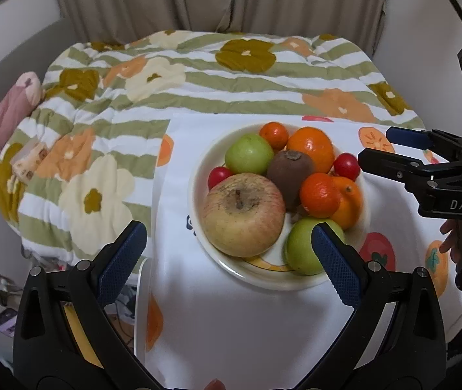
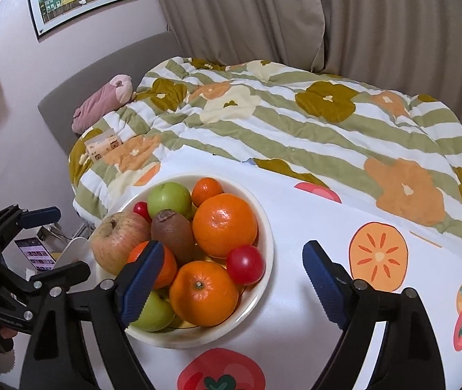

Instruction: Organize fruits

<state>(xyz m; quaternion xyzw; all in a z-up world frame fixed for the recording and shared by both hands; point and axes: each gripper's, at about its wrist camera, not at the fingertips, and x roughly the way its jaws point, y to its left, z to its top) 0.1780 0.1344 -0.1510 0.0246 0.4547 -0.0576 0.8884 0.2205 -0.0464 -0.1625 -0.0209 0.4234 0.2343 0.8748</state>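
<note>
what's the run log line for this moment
left gripper: open, empty | right gripper: open, empty | fruits: all in bowl

Apples, oranges, a kiwi [image 1: 291, 170] and cherry tomatoes fill the cream bowl [image 1: 198, 162].

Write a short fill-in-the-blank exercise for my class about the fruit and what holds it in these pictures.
1. All the fruit sits in one white ____.
2. The brown kiwi lies in the ____ of the pile.
3. The number of green apples is ____.
4. The fingers of the right gripper hold ____.

Missing words: bowl; middle; two; nothing
</note>
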